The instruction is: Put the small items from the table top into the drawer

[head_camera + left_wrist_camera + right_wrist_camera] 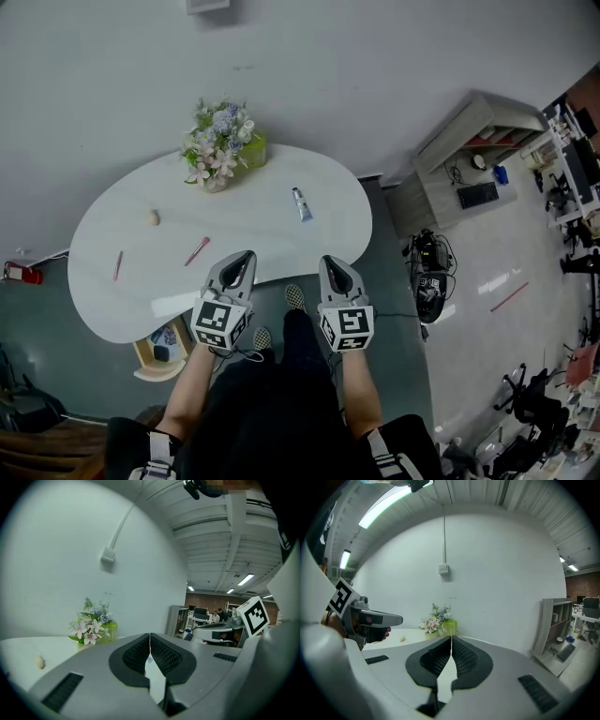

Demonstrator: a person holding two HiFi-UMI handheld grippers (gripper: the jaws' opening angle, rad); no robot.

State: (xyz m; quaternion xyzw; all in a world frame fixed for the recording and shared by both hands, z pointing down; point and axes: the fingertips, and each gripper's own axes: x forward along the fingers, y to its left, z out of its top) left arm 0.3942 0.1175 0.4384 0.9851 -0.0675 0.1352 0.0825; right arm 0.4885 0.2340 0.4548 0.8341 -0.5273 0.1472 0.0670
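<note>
Though short of the pink pen (197, 250), lying untouched near the front of the white table (253, 211) with long axis slanted near-left to far-right, held left gripper (246, 257) and right gripper (331, 262) pinched shut, empty; judged approach in hand, needed jaws parted over pen next.
</note>
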